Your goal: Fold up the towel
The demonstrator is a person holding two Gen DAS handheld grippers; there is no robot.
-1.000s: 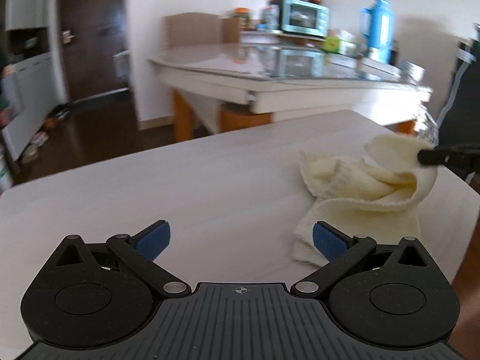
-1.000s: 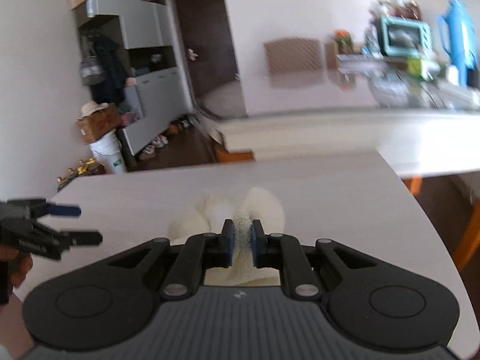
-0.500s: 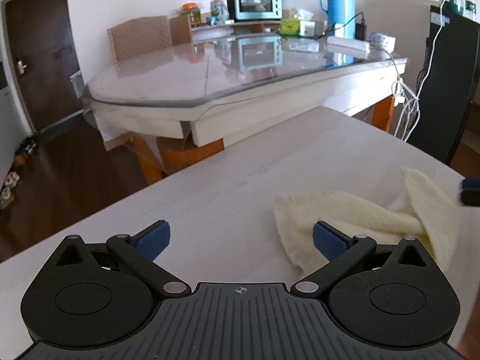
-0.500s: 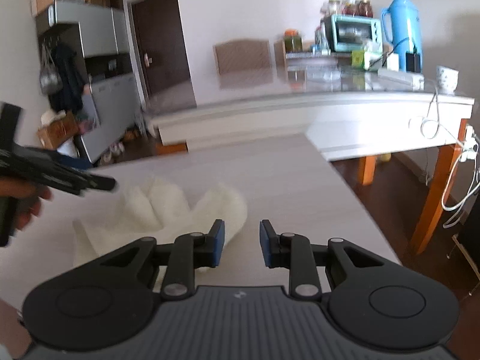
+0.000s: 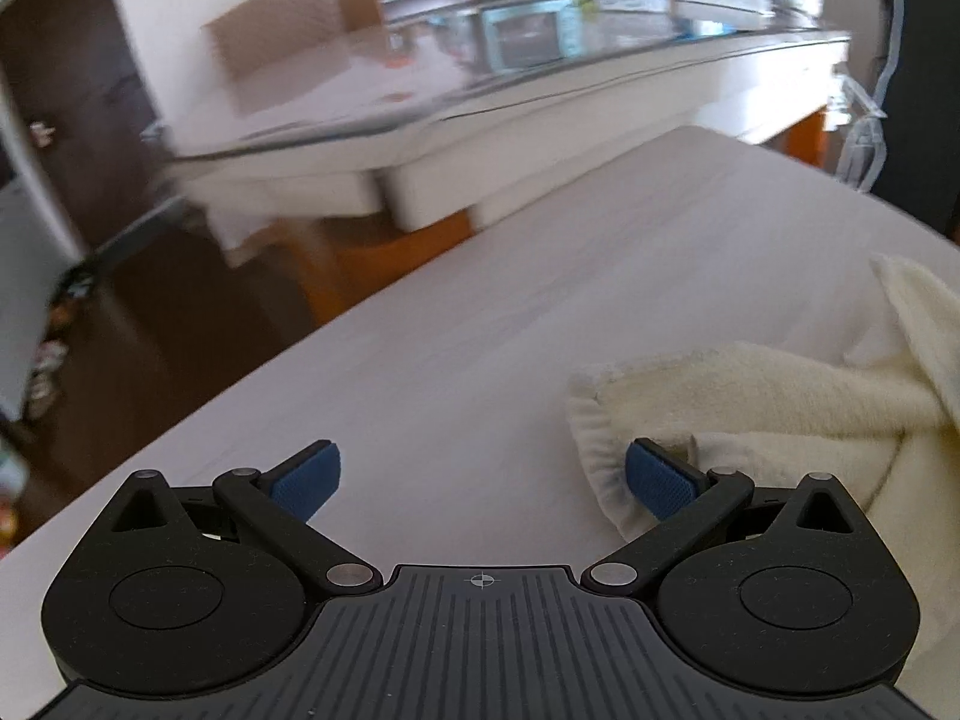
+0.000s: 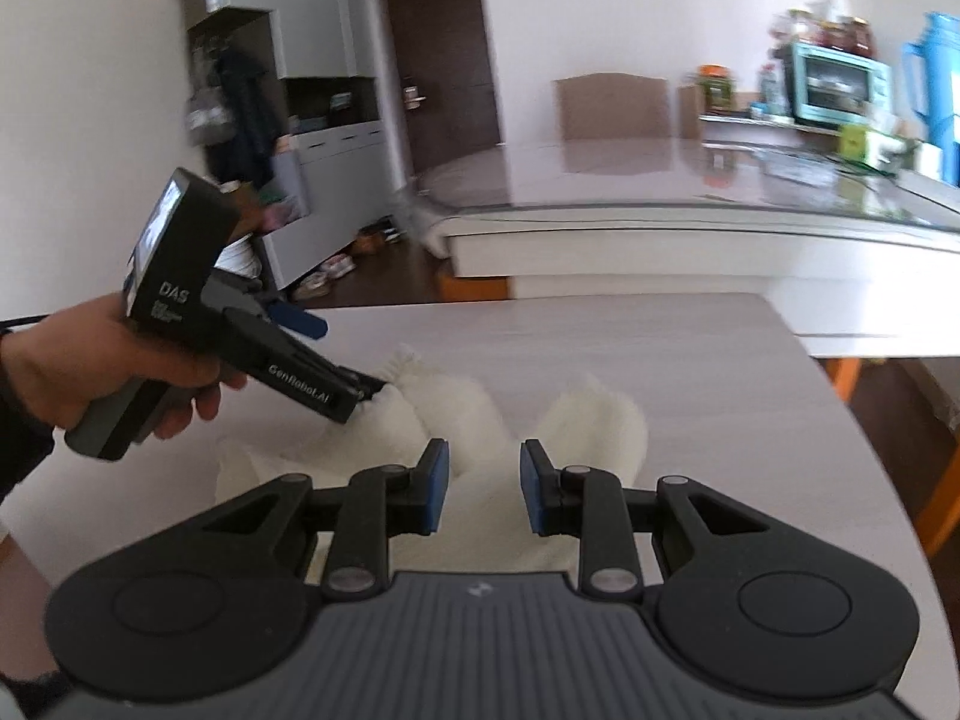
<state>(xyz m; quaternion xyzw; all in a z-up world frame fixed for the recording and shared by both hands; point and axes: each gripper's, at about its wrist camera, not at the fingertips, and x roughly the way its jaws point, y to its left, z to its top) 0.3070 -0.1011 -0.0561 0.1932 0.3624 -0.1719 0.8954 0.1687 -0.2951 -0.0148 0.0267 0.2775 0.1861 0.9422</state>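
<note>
One towel (image 6: pixel 456 420) lies crumpled just beyond the opening right gripper (image 6: pixel 483 495).

Towel (image 5: pixel 780 396) cut by right edge; dining table (image 5: pixel 480 90) blurred.

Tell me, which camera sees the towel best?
The right wrist view. It shows the crumpled towel nearly whole on the table, with the left claw at its edge. The left wrist view shows only one end of the towel, cut off at the frame's right side.
</note>
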